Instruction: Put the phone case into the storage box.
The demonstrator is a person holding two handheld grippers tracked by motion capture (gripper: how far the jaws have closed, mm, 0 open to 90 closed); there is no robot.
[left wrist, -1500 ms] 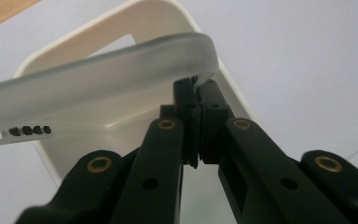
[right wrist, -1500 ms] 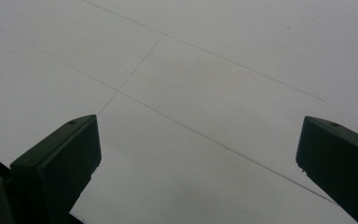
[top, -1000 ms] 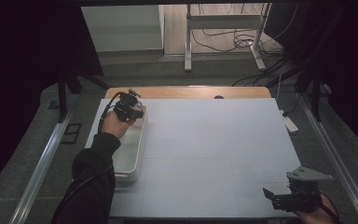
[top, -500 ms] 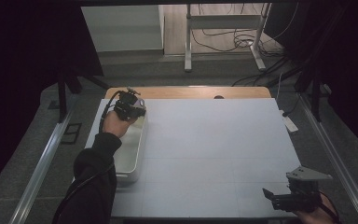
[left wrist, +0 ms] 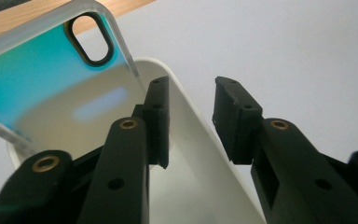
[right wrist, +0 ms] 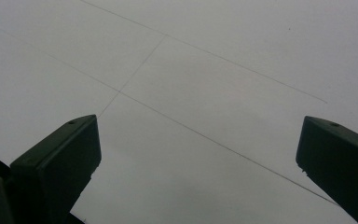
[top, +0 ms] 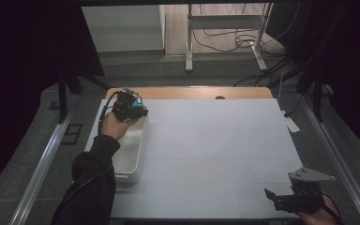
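Phone case (left wrist: pixel 42 70) dropped free at the white tray's (top: pixel 133 154) far end.
Left gripper (left wrist: pixel 191 121) had just been opening, nothing between its jaws; right gripper (right wrist: pixel 198 154) hung wide open over the bare table (top: pixel 225 140).

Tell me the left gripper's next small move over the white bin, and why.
Probably lift the left gripper straight up and away. Its jaws have just been opening, with nothing between them, and the teal clear-edged phone case now leans at the far end of the white rectangular plastic bin, apparently released.
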